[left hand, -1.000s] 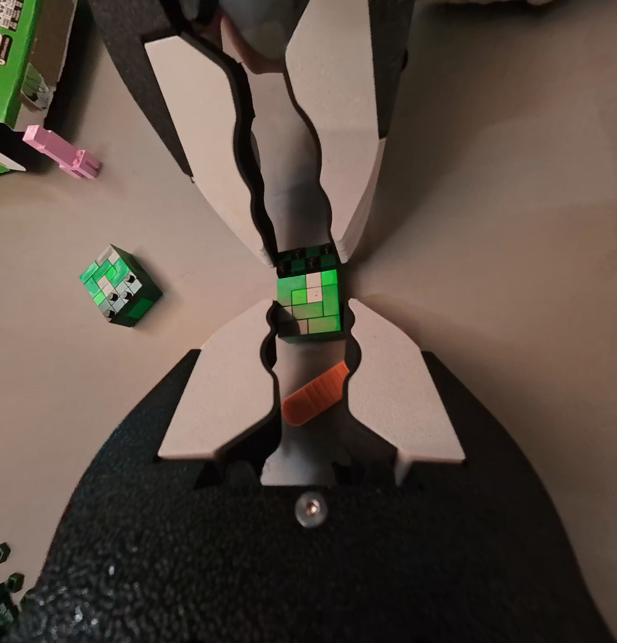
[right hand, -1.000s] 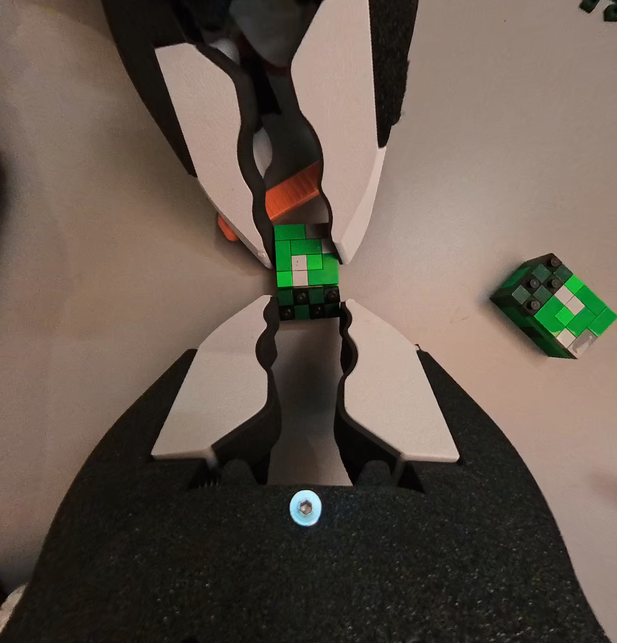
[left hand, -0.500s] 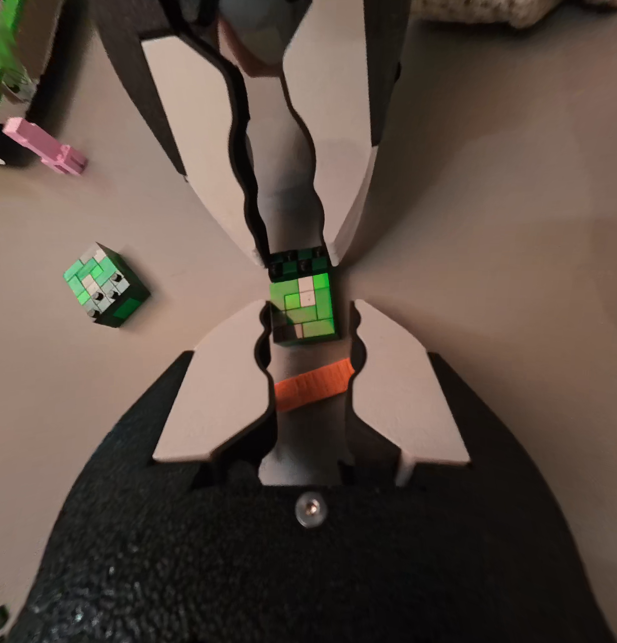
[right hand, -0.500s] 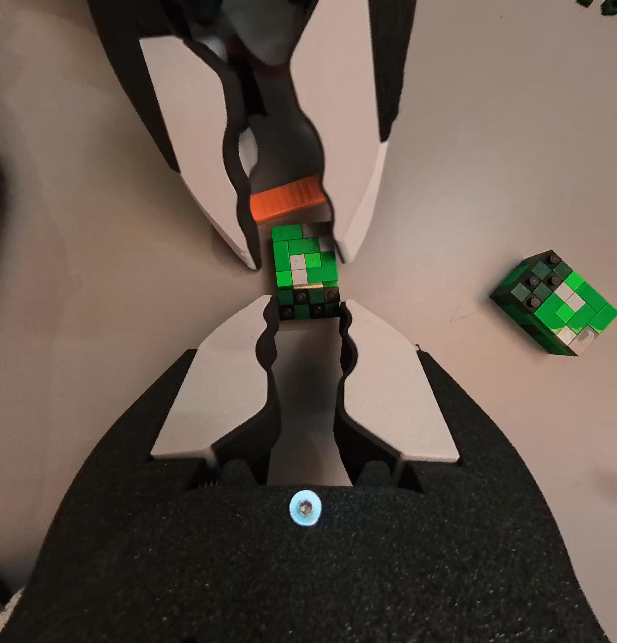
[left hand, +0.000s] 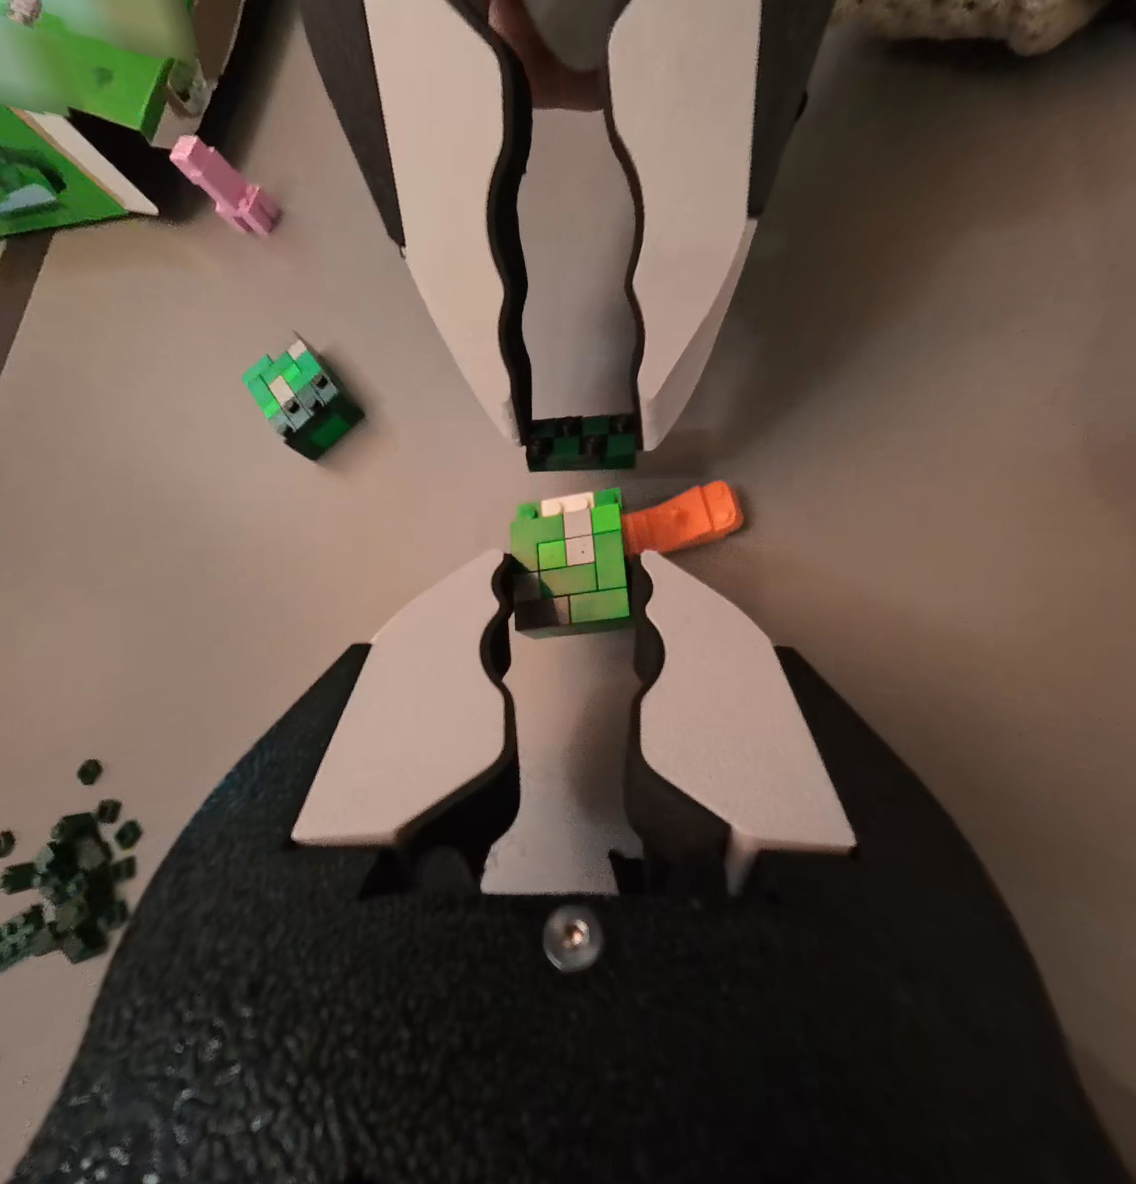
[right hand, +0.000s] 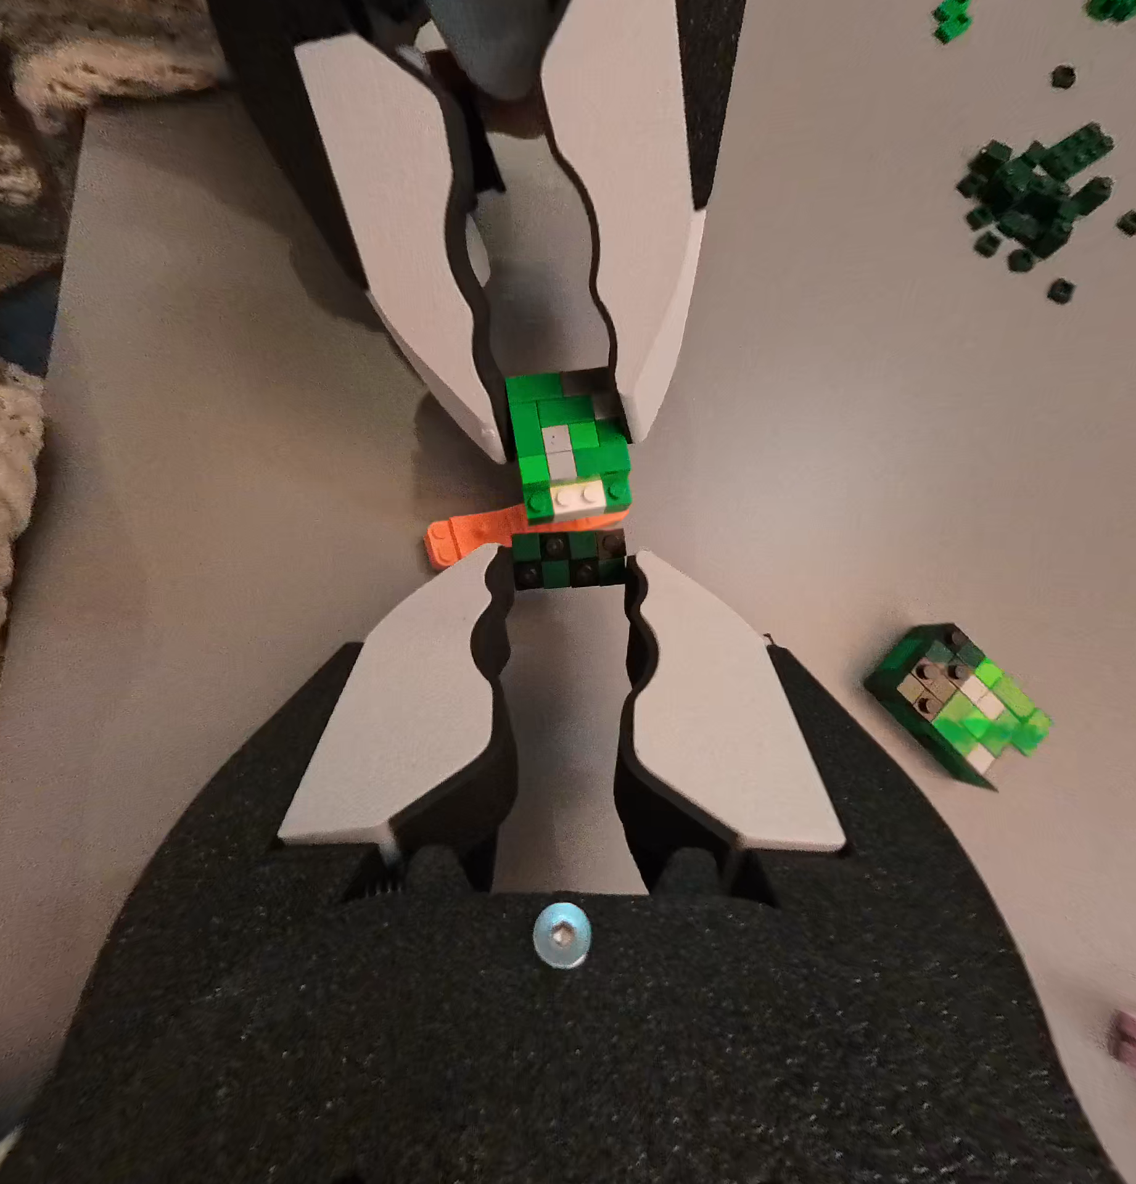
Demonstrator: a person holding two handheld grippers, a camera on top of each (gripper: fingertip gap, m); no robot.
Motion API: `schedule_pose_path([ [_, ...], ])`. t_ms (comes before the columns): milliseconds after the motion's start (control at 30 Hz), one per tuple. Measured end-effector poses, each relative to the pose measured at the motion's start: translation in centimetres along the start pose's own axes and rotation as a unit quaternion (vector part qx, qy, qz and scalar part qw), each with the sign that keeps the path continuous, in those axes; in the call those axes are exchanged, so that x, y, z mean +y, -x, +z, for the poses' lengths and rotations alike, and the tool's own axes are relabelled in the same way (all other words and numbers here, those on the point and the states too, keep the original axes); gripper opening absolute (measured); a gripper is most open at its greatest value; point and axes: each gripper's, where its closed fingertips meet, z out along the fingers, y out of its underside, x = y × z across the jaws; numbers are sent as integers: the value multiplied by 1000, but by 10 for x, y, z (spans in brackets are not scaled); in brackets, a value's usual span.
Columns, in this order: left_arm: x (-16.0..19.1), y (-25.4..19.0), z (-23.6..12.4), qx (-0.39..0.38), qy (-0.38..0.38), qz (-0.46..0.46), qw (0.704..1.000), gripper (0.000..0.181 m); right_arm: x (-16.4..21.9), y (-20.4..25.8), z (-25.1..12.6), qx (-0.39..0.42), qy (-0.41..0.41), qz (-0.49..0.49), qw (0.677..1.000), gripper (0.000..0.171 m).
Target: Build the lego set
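My left gripper [left hand: 568, 567] is shut on a bright green brick block with white tiles [left hand: 575, 564] and holds it tilted. My right gripper [right hand: 568, 567] is shut on a dark green studded brick piece [right hand: 568, 557]. The two grippers face each other tip to tip. The two pieces are apart, with a narrow gap between them in the left wrist view. There the right gripper [left hand: 581, 435] and its dark piece [left hand: 581, 445] are at the top. In the right wrist view the left gripper [right hand: 568, 442] and its block [right hand: 565, 442] are at the top.
An orange brick separator [left hand: 681, 519] lies on the table by the grippers' tips. A second green cube [left hand: 303, 403] lies to the left, a pink piece [left hand: 226, 186] and a green box [left hand: 53, 128] beyond it. Loose dark green bricks [left hand: 59, 878] lie near left. A woolly fabric [right hand: 1, 448] borders the table. The tips of both grippers are at nearly the same place.
The bright green block and the dark studded piece were joined; now they are pulled apart. Both grippers have moved back and up. The orange separator now shows beside the block.
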Motion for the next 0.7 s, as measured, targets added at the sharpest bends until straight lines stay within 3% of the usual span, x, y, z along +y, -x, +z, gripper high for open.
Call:
schedule_pose_path([
  [200,15,-4,14,-7,26,6,1000,35,-3,0,5,-12,4,13,1000,33],
  [700,10,-11,18,0,29,-8,1000,37,3,3,16,-13,70,-5,997,33],
])
